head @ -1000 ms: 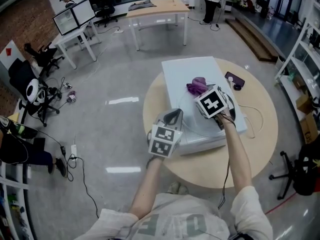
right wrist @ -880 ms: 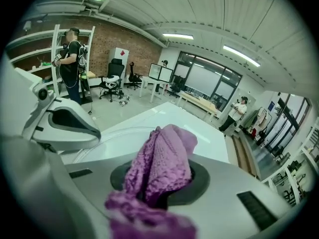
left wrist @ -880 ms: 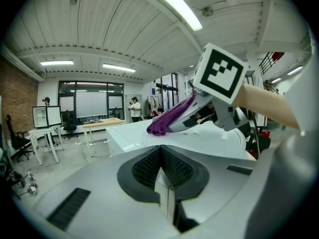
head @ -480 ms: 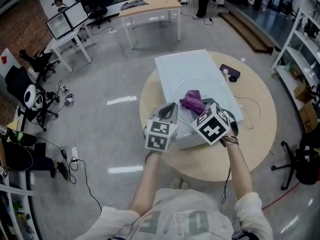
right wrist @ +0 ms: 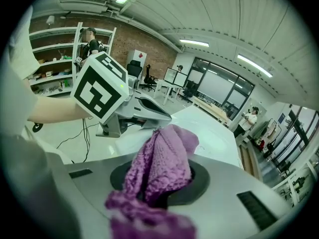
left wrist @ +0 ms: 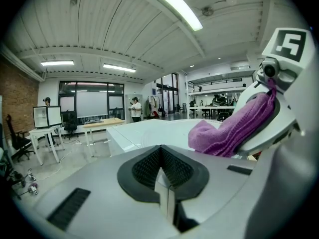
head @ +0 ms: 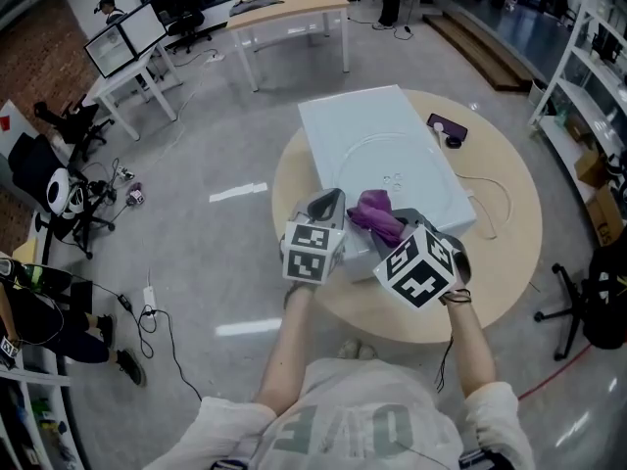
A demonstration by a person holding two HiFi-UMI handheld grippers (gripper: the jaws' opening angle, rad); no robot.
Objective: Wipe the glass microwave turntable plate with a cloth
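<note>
1. A round wooden table (head: 505,238) is seen from above, and a white rectangular panel (head: 348,116) is laid across it from the far edge towards the near edge.
2. The glass turntable plate (head: 390,163) is laid flat on the middle of this panel; only its faint circular rim can be made out.
3. The purple cloth (head: 372,211) is pinched between the jaws of the right gripper (head: 394,227) and is bunched up over the panel's near edge, short of the plate.
4. In the right gripper view, the cloth (right wrist: 162,161) is seen clamped and spilling out of the jaws.
5. The left gripper (head: 330,202) is held just beside the cloth at the panel's near left corner.
6. Its jaws are pressed together (left wrist: 163,183), and nothing can be made out between them.
</note>
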